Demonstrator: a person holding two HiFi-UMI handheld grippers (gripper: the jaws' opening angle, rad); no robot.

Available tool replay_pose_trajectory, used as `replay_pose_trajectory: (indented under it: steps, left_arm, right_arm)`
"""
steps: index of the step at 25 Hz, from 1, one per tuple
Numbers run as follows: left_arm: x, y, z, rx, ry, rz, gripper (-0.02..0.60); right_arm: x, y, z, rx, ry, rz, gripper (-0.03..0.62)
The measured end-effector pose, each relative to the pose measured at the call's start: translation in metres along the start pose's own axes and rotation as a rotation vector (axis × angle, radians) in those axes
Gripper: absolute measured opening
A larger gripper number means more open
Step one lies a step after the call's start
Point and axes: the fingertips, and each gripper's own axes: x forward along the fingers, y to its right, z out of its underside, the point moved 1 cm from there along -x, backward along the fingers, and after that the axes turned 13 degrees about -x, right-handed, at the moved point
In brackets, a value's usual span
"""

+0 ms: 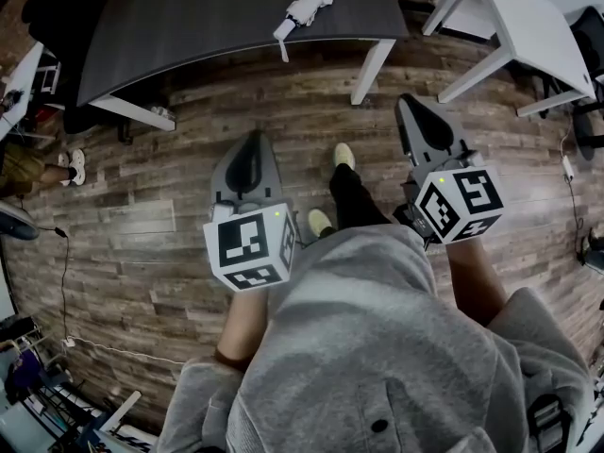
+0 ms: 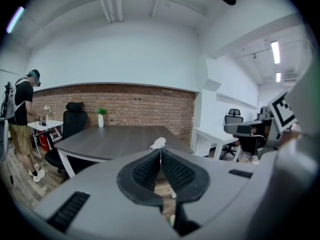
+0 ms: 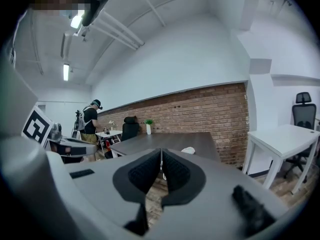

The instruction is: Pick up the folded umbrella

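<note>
White folded umbrella [image 1: 310,3] lies on the dark grey table [image 1: 189,17]; off the table, left hand-held gripper [image 1: 252,142] and right hand-held gripper [image 1: 412,104] are closed, empty.

Both grippers held out in front, jaws closed on nothing.
The left gripper [image 1: 251,144] and right gripper [image 1: 415,111] point forward and slightly downward, side by side and well apart, each with its pads pressed together. Bare forearms [image 1: 241,324] reach out from grey sleeves [image 1: 203,394] behind the marker cubes [image 1: 250,248].

The right gripper [image 3: 161,153], jaws together, faces the folded umbrella [image 3: 188,150] on a table [image 3: 150,141].
</note>
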Motion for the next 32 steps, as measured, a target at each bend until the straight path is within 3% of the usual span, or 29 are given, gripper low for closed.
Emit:
replay_pose_trajectory:
  steps: [14, 32]
  left_arm:
    - [0.050, 0.002, -0.005, 0.002, -0.040, -0.007, 0.021]
    - [0.174, 0.004, -0.045, 0.010, -0.084, 0.000, 0.021]
  right_arm:
    - [0.042, 0.025, 0.009, 0.029, -0.022, -0.033, 0.025]
    - [0.144, 0.103, -0.001, 0.062, -0.040, -0.034, 0.025]
